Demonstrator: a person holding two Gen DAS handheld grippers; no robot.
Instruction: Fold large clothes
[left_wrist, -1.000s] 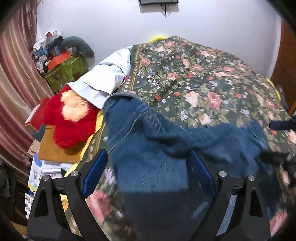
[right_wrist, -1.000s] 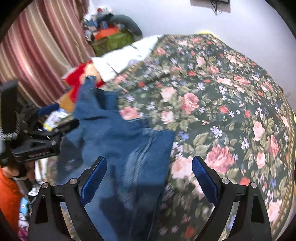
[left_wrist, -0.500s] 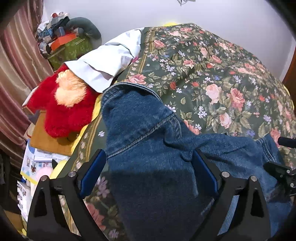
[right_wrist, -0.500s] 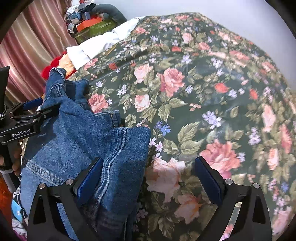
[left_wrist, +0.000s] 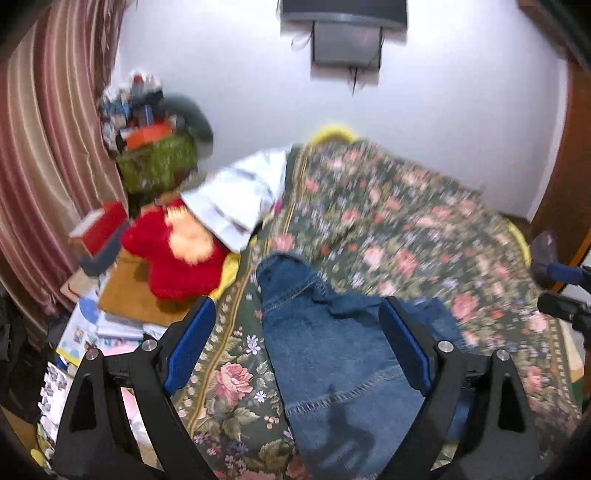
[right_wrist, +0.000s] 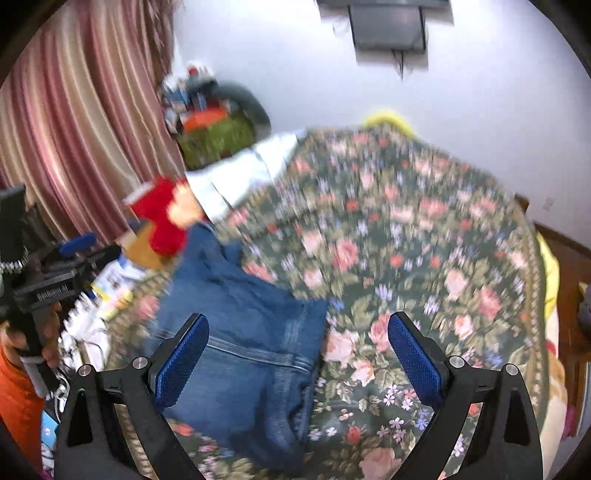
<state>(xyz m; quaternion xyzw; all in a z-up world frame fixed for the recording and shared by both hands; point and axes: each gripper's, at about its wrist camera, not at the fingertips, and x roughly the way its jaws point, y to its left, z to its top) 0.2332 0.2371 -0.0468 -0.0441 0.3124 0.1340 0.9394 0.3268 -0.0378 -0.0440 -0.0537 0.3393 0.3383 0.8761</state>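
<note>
Jeans (left_wrist: 332, 354) folded on bed (left_wrist: 406, 229); both grippers empty.
Left gripper (left_wrist: 295, 347) and right gripper (right_wrist: 295, 354) fingers apart. Denim: heavy, limp, non-slip; grip hem or waistband.

Blue jeans (left_wrist: 332, 354) spread flat on floral bedspread (left_wrist: 406, 229), between the wide-open blue pads of left gripper (left_wrist: 295, 350), nothing gripped. Red plush toy (left_wrist: 173, 254) and white pillow (left_wrist: 236, 195) off to left, striped curtain (left_wrist: 44, 155) beyond. Right gripper (left_wrist: 561, 291) at right edge.
</note>
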